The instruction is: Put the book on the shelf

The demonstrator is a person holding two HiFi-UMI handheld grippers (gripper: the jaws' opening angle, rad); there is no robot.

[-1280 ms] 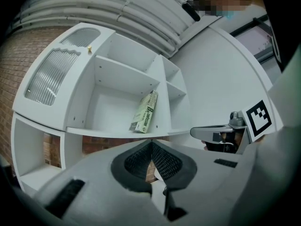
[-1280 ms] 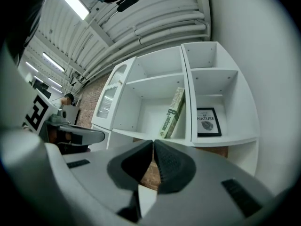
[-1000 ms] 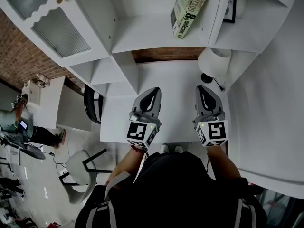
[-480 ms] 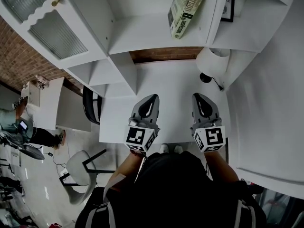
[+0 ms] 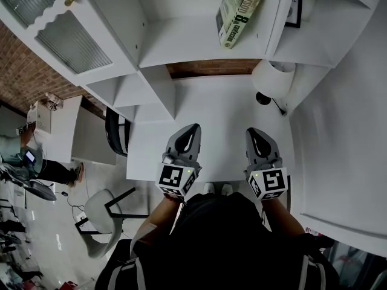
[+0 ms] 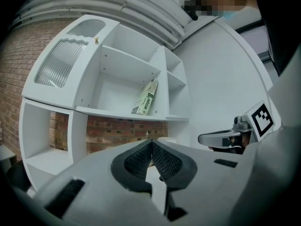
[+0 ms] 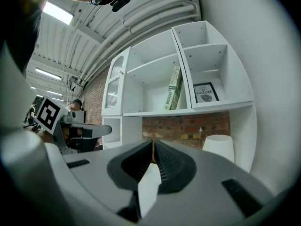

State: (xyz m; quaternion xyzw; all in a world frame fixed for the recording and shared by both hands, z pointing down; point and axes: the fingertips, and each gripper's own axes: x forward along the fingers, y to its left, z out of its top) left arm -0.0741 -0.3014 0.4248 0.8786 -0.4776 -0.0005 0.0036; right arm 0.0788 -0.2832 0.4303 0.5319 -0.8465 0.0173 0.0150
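Book (image 5: 242, 11) on shelf (image 5: 187, 50), top of frame, leaning on side wall. Your left claw (image 5: 193, 127), right claw (image 5: 252, 131): both pinched tight, holding nothing, over bench (image 5: 217, 101). Bump shelf: book may slide flat, fall.

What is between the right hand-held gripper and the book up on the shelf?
Between the right hand-held gripper and the book: just bare desk, then the shelf board. The head view shows it; the lamp stands off to the side.

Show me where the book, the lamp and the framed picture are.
book (image 5: 242, 14), head view, middle of its lettered side.
lamp (image 5: 273, 78), head view, top of its white shade.
framed picture (image 7: 205, 92), right gripper view, centre of the print.
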